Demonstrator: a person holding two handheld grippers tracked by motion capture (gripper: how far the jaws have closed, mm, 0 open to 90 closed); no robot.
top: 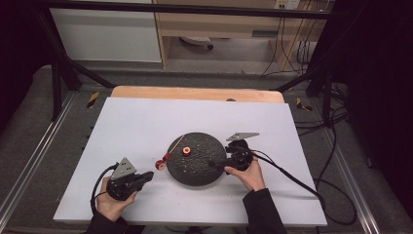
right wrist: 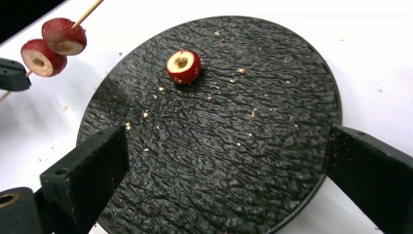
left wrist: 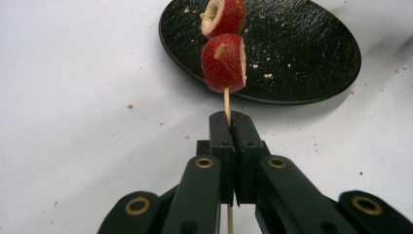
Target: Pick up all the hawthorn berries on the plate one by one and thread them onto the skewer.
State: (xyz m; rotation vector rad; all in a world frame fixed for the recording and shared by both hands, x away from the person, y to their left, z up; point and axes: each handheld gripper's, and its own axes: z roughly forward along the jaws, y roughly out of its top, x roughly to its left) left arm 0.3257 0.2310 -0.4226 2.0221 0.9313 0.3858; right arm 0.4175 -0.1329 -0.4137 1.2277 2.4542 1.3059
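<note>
High view: left gripper (top: 147, 176) near the table's front edge, pinching a skewer (top: 174, 147) with two fruit pieces (top: 160, 165). Right gripper (top: 213, 165) spread wide over the plate (top: 199, 173), loose fruit piece (top: 186, 151) at the plate's middle.

Dark sleeves cover both forearms. Each hand-held gripper, left (top: 146, 176) and right (top: 213, 165), is matte black, topped by a grey three-cornered plate, trailing a black cable; brass-ringed pivots glint on the arms.
</note>
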